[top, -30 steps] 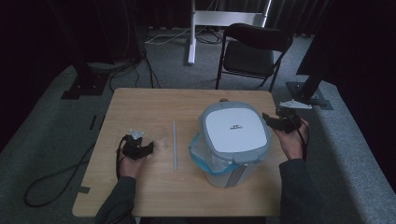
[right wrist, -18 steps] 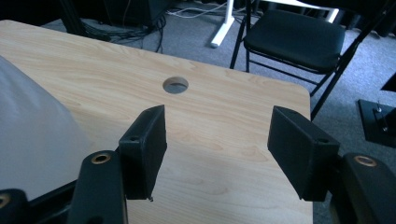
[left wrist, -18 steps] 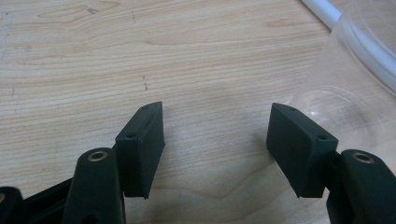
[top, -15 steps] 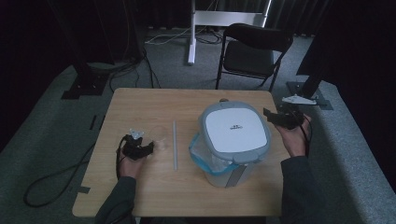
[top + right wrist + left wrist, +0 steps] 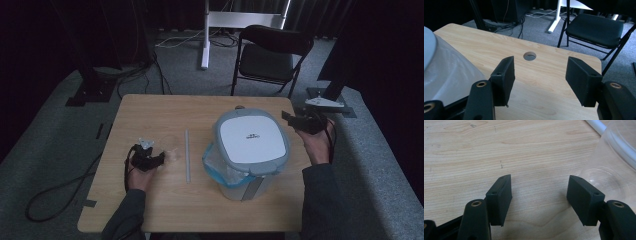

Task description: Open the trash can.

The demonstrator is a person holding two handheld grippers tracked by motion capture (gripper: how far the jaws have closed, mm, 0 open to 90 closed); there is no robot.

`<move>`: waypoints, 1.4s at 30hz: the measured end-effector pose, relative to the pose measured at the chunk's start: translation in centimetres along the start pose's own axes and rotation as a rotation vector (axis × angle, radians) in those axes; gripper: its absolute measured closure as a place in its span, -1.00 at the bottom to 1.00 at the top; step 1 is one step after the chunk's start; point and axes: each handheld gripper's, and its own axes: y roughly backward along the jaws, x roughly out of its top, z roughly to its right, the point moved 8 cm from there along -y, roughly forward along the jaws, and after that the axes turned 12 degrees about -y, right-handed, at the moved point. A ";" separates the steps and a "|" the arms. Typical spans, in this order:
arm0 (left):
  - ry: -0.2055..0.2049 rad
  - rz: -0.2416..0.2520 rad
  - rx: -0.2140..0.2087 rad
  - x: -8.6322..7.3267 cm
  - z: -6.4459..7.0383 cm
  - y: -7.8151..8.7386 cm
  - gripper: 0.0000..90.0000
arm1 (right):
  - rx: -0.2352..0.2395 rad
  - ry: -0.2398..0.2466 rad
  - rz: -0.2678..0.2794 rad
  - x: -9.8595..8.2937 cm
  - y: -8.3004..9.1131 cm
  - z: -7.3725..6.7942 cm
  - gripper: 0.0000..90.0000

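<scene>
The left gripper (image 5: 539, 195) rests spread wide over grained wood, empty, a clear plastic cup (image 5: 614, 170) touching one pad. The right gripper (image 5: 540, 82) gapes empty beside the smooth grey-lidded bin (image 5: 252, 142)

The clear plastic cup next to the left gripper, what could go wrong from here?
1. The clear cup lies beside the open left gripper, not between its jaws; closing now would likely miss it or nudge the light cup away.
2. A nudged cup may roll against the white straw just beyond it.
3. The open right gripper hovers close to the lidded bin; a hasty reach could bump its lid.
</scene>
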 end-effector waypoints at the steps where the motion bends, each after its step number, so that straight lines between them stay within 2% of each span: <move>1: 0.000 0.000 0.000 0.0 0.0 0.0 -0.18 | 0.001 0.005 -0.001 0.1 0.0 -0.2 -0.13; 8: 0.000 0.000 0.000 0.0 0.0 0.0 -0.18 | 0.009 0.026 0.006 0.7 0.2 -1.1 -0.14; 23: -0.001 0.000 0.000 0.0 0.0 0.0 -0.18 | 0.059 0.073 0.018 2.1 0.6 -3.3 -0.11; 28: -0.001 0.000 0.000 0.0 0.0 0.0 -0.18 | 0.094 0.086 0.026 2.5 0.7 -4.4 -0.10; 42: -0.001 0.000 -0.001 0.0 0.0 0.0 -0.18 | 0.182 0.131 -0.007 3.3 0.1 -6.8 -0.14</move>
